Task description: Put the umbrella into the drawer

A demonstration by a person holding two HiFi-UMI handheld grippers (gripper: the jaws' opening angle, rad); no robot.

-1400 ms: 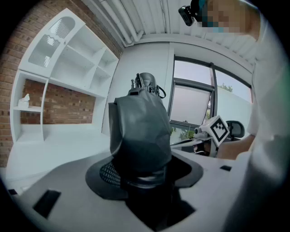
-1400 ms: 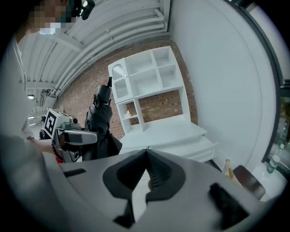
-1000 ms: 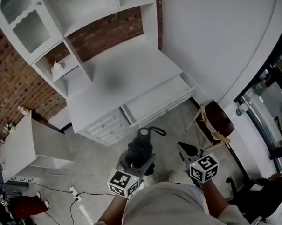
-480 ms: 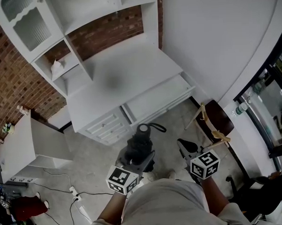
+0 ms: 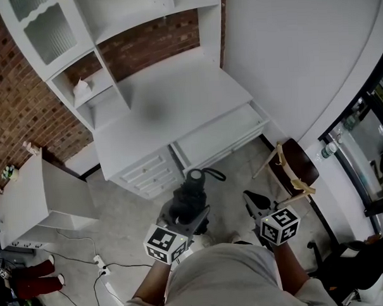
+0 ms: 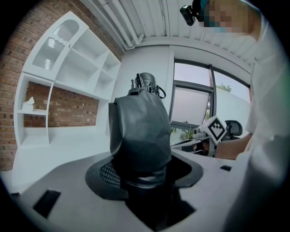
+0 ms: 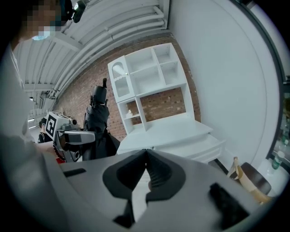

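Note:
A folded black umbrella [image 5: 193,190] stands upright between the jaws of my left gripper [image 5: 188,218], which is shut on its lower body; its strap loops out at the top. In the left gripper view the umbrella [image 6: 137,131] fills the middle and hides the pads. My right gripper [image 5: 250,198] hangs to the right of it over the floor, shut with nothing in it, its tips meeting [image 7: 146,153]. The white desk's drawer [image 5: 221,134] stands pulled out ahead of both grippers, and shows as drawer [image 7: 195,146] in the right gripper view.
The white desk with hutch [image 5: 170,96] stands against a brick wall. A wooden chair [image 5: 295,169] is at the right by the wall. A low white cabinet [image 5: 35,200] stands at the left. A power strip and cable [image 5: 101,271] lie on the floor.
The desk and open drawer have slid slightly right and up in the head view as I shift. The umbrella stays in the left gripper; the right gripper stays shut.

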